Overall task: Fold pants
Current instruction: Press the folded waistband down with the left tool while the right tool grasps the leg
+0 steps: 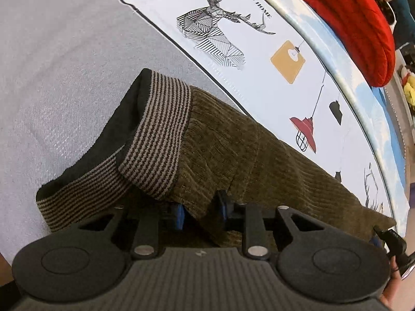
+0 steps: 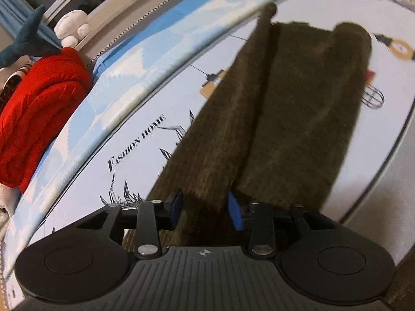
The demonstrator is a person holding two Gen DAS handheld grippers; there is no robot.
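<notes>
Left hand-held gripper (image 1: 201, 208): blue pads pinched onto the olive corduroy pants (image 1: 233, 150) just behind the striped waistband (image 1: 158, 134); the fabric drapes over the fingers, so the pads are mostly hidden and only slivers of blue show; the waistband is turned over, black lining exposed; the gripper points low across the cloth, close to the surface.

Right hand-held gripper (image 2: 205, 210): blue pads (image 2: 234, 211) either side of a ridge of the same pants (image 2: 285, 98), closed on it as far as can be seen; contact point in shadow; this view is motion-blurred, fabric texture smeared; the trouser legs run away from the fingers as two parallel folds; far ends soft and hard to make out.

Surface: pants lie on a bed, over a grey sheet (image 1: 64, 64) and a white printed cover (image 1: 259, 39) with deer and lamp motifs; a red quilt (image 2: 39, 98) sits at the bed's edge, cut off by the frame; plush toys (image 2: 70, 28) beyond, partly out of view.
</notes>
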